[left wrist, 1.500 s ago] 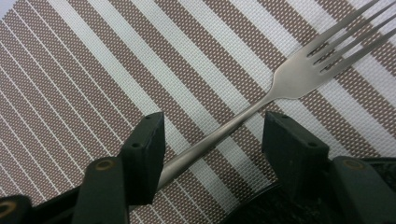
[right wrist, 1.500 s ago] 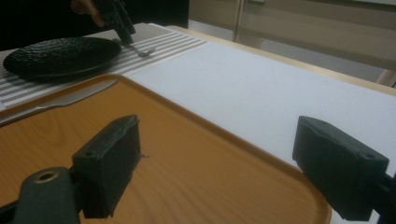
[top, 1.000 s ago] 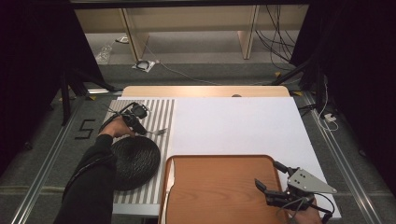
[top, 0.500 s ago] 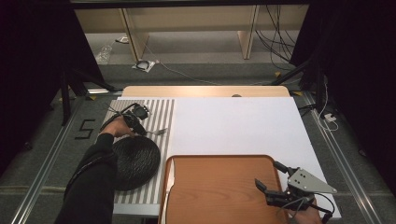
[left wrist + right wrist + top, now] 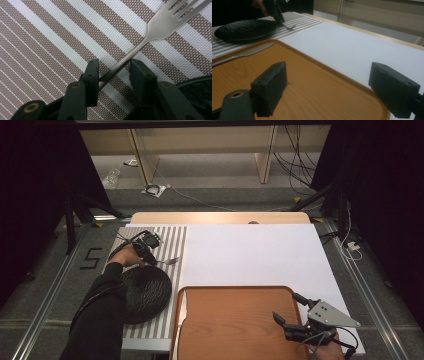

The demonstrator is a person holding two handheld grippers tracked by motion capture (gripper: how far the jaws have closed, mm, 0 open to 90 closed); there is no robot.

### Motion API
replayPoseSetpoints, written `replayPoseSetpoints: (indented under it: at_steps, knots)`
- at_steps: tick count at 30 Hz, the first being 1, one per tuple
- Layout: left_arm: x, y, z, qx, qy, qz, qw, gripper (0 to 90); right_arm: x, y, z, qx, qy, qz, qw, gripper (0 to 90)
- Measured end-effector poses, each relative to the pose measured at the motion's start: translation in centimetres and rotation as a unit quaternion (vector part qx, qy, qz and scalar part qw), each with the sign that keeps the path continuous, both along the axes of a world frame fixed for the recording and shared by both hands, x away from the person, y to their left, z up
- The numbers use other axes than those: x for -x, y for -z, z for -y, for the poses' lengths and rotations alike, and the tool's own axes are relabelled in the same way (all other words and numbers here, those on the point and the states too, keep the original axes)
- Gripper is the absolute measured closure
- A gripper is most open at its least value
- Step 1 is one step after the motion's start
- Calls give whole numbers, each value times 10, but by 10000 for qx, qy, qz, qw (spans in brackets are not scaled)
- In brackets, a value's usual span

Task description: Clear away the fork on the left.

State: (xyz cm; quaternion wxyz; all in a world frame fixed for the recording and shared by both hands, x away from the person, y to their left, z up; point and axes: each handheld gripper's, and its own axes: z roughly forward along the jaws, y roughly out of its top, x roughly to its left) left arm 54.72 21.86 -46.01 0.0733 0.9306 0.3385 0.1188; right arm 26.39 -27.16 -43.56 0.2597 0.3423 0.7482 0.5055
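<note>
One shiny metal fork [image 5: 160,27] with four thin prongs, flat on a woven mat [image 5: 50,37] of brown and white stripes at the far left of the desk [image 5: 250,250]. Left hand-held gripper [image 5: 113,71] around the thin fork handle, jaws just closing, one jaw touching it, the other a bit apart. One round, bumpy black plate [image 5: 147,292] just near of the fork. One smooth wooden tray [image 5: 235,320], near and right. Right hand-held gripper [image 5: 328,85] spread wide above the tray, holding nothing.
</note>
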Motion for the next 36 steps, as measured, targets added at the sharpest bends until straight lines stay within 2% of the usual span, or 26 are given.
replayPoseSetpoints:
  at_steps: [2, 6, 9, 14, 28, 34, 36]
  knots:
    - [0, 0, 0, 1, 11, -18, 10000, 610, 0, 0, 0, 3, -3, 9, 10000, 162]
    - [-1, 1, -4, 150, -39, -62, 9999, 618, 0, 0, 0, 3, -6, 11, 10000, 161]
    - [-1, 1, -4, 228, -32, -121, 9997, 677, 0, 0, 0, 2, -9, 11, 10000, 161]
    - [-1, 0, -1, 170, -13, -160, 9997, 703, 0, 0, 0, 4, -4, 21, 10000, 162]
    - [0, 0, 2, 189, 60, -281, 9994, 819, 0, 0, 0, 19, -3, 23, 10000, 161]
    - [1, 0, 3, 162, 42, -244, 9996, 838, 0, 0, 0, 18, 0, 16, 10000, 162]
    - [1, 0, 2, 132, 51, -153, 9998, 840, 0, 0, 0, 12, 3, 12, 10000, 162]
